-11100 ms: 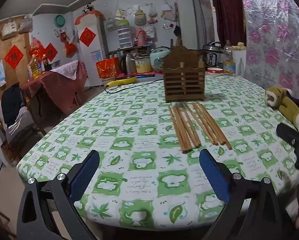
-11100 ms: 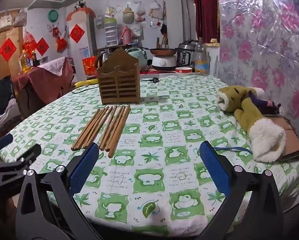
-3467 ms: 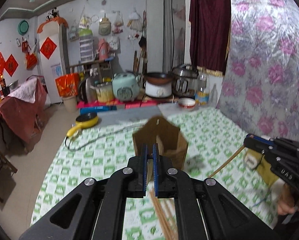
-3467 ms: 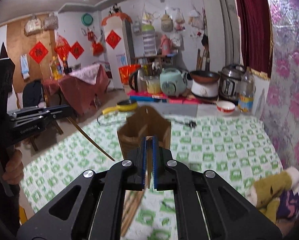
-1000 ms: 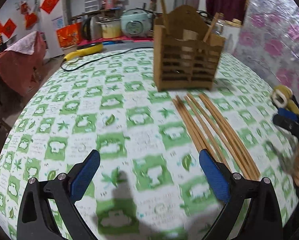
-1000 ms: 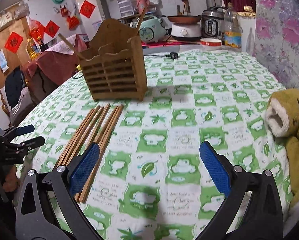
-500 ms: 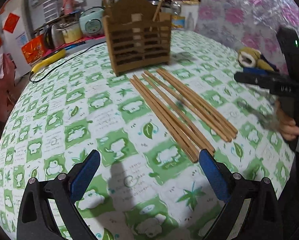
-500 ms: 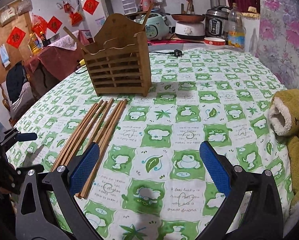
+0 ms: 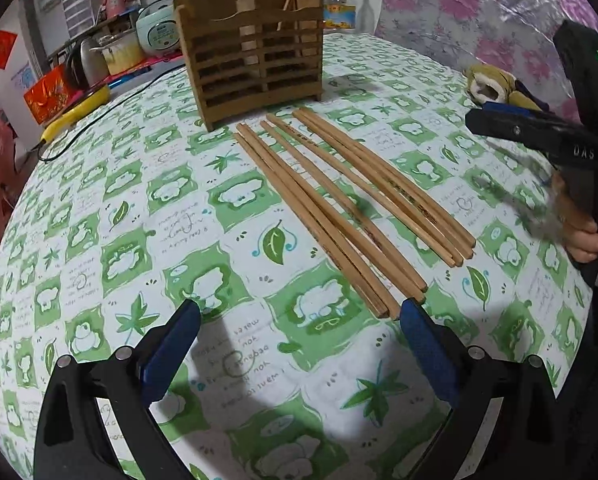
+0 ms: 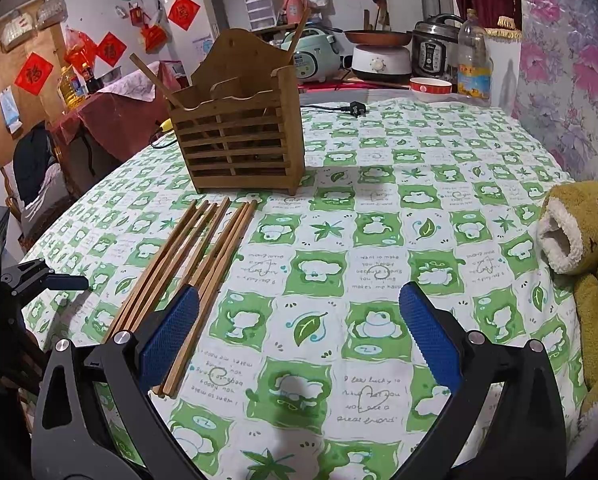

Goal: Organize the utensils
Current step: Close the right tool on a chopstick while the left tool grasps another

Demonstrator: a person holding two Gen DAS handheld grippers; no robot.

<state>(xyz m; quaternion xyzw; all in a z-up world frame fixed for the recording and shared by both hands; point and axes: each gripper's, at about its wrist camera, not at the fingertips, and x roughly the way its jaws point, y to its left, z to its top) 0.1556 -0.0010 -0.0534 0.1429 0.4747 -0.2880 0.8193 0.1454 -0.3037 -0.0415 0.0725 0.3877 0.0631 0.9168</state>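
Observation:
Several wooden chopsticks lie side by side on the green-and-white tablecloth, in front of a slatted wooden utensil holder. Two chopsticks stand in the holder, one leaning out on each side. My left gripper is open just short of the chopsticks' near ends, its right pad beside the leftmost pair. My right gripper is open over the cloth, with its left pad over the right-hand chopsticks' near ends. Nothing is held by either. Each gripper also shows at the edge of the other's view.
A yellow-green plush toy lies at the table's right side. A black power cord and plug run behind the holder. Cookers, a bottle and a bowl stand beyond the far edge. The table edge drops off at left.
Both grippers, shut on a chopstick each near the holder 3.5 s ago, are now open. The left gripper has swung right and closer to the chopsticks' near ends; the right has edged nearer.

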